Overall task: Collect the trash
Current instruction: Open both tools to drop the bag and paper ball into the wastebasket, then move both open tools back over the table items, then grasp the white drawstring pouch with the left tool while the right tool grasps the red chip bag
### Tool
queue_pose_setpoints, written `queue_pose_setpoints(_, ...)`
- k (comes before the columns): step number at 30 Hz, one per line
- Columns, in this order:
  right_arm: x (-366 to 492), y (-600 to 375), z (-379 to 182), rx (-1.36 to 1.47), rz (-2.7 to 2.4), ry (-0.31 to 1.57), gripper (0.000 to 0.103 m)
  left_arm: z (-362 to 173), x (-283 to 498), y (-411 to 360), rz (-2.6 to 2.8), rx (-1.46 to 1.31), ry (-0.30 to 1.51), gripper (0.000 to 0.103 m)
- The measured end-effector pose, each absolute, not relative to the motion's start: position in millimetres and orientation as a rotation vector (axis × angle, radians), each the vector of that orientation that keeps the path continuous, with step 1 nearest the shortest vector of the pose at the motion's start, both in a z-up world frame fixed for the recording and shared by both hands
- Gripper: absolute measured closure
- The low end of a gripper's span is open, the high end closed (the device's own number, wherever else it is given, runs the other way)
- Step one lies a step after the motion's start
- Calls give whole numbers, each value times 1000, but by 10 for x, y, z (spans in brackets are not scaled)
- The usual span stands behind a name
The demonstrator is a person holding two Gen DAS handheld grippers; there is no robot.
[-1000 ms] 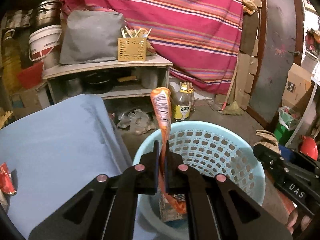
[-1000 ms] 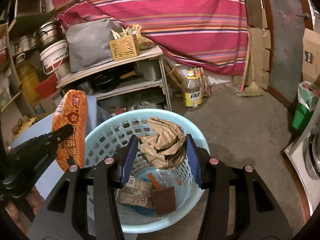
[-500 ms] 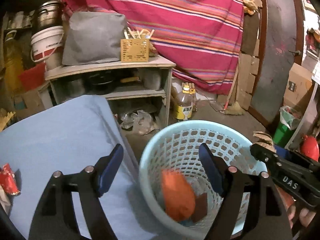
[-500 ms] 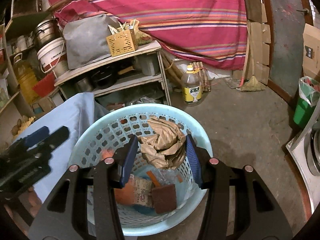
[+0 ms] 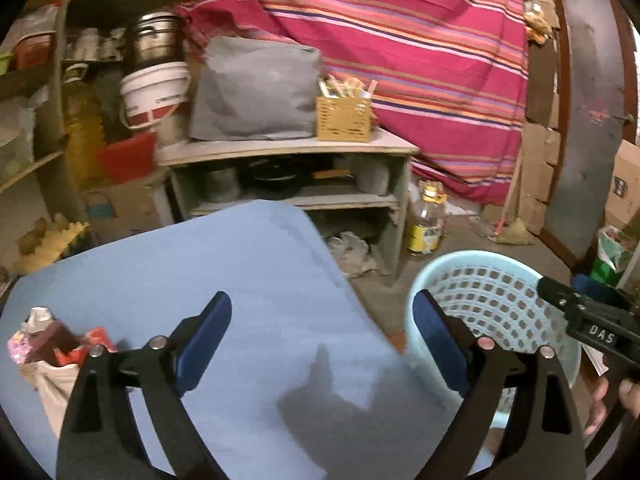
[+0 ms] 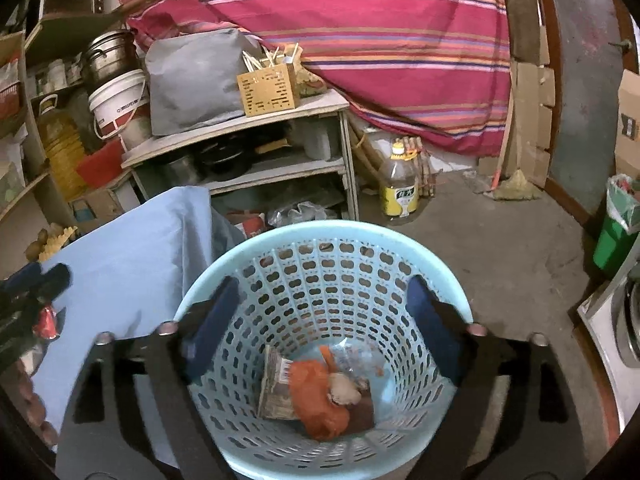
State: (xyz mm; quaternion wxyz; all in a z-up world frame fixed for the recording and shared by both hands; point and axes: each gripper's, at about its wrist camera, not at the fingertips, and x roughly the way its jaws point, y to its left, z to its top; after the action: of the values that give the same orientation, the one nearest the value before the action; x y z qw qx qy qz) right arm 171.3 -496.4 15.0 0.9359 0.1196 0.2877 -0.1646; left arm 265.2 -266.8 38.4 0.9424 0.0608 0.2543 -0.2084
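A light blue perforated basket (image 6: 320,236) stands on the floor beside the blue-covered table (image 5: 200,264). Inside it lie an orange wrapper (image 6: 316,400), a crumpled brown paper ball (image 6: 344,390), a printed packet (image 6: 274,388) and clear plastic. My right gripper (image 6: 320,332) hangs over the basket, its jaws opening with nothing between them. My left gripper (image 5: 322,344) is over the table's right edge, jaws opening and empty. A small heap of wrappers (image 5: 48,344) lies at the table's left edge. The right gripper (image 5: 588,320) also shows above the basket (image 5: 480,264) in the left wrist view.
A wooden shelf unit (image 6: 240,136) with pots, a grey bag and a yellow holder stands behind the table. An oil bottle (image 6: 398,184) sits on the concrete floor. A green bin (image 6: 616,232) is at the right, a striped cloth (image 6: 360,20) behind.
The left gripper opened, dropped the orange wrapper into the basket and swung left over the table. The right gripper opened and the brown paper ball fell into the basket.
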Motion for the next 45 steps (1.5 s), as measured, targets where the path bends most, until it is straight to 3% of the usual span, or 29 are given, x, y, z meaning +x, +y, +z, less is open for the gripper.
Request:
queue_pose_setpoints(2,1725,-4905,159,232,-350,590,5,407,2638,-2523,-406,122,510,12)
queue_pose_setpoints(27,2395,-3074,142,85,-178,639,4,172,2811,129,-76,59,607,8)
queue_pose_setpoints(40,2657,-2673,1,118,-141,686,4,-393,2890,7,-185,71,751,10)
queue_pose_setpoints(41,2666,-2653,-4,121,-138,687,4,-401,2893,-9,-199,63,752,19)
queue_pose_setpoints(42,2684,-2624,-8,123,-132,689,4,-406,2915,-26,-218,65,765,36)
queue_pose_setpoints(44,2707,-2578,-12,121,-124,694,4,-426,2954,-48,-249,64,796,61)
queue_pose_setpoints(45,2716,-2560,-15,120,-119,695,4,-439,2966,-47,-252,60,806,64)
